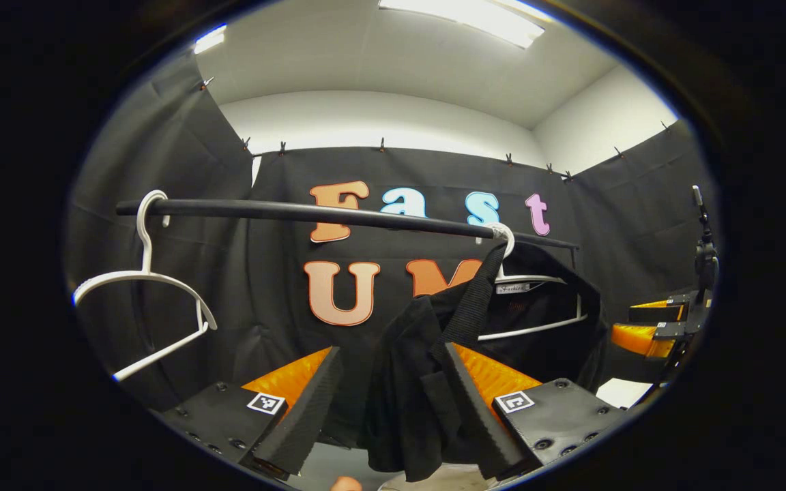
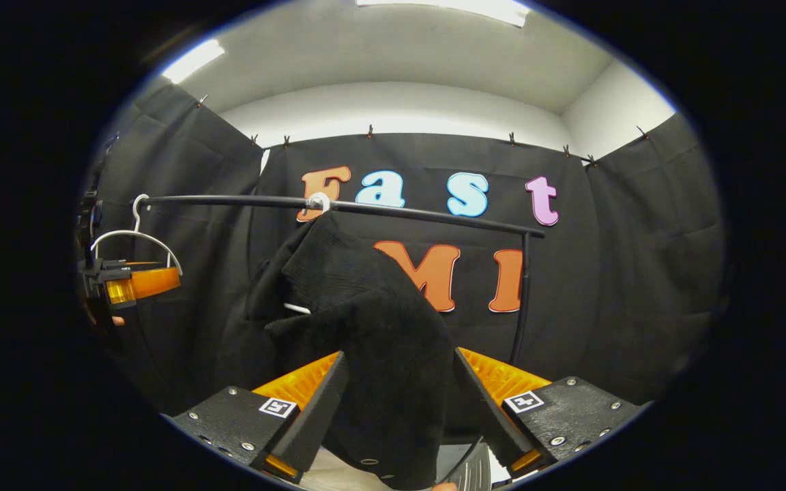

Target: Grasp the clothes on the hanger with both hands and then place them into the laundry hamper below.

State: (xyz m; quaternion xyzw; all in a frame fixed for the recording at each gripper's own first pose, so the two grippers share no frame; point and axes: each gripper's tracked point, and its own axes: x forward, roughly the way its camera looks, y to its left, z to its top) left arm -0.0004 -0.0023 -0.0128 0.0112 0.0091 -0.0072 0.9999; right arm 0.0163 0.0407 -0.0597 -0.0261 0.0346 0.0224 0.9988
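A black garment (image 1: 406, 382) hangs from a white hanger (image 1: 536, 329) hooked on the black rail (image 1: 311, 213). My left gripper (image 1: 391, 353) stands open with a fold of the garment between its fingers; the cloth lies against the right-hand finger (image 1: 475, 409), with a gap on the other side. In the right gripper view the black garment (image 2: 366, 327) droops from the hanger hook (image 2: 318, 202), and a thick bunch of it fills the space between the wide-spread fingers of my right gripper (image 2: 400, 354). Each view also shows the other gripper farther off: the right gripper (image 1: 659, 327) and the left gripper (image 2: 134, 283).
An empty white hanger (image 1: 147, 286) hangs at the rail's left end, seen too as the empty hanger (image 2: 135, 235) behind the left gripper. The rail (image 2: 420, 213) ends at a vertical post (image 2: 521, 300). Black cloth walls close in the back and both sides.
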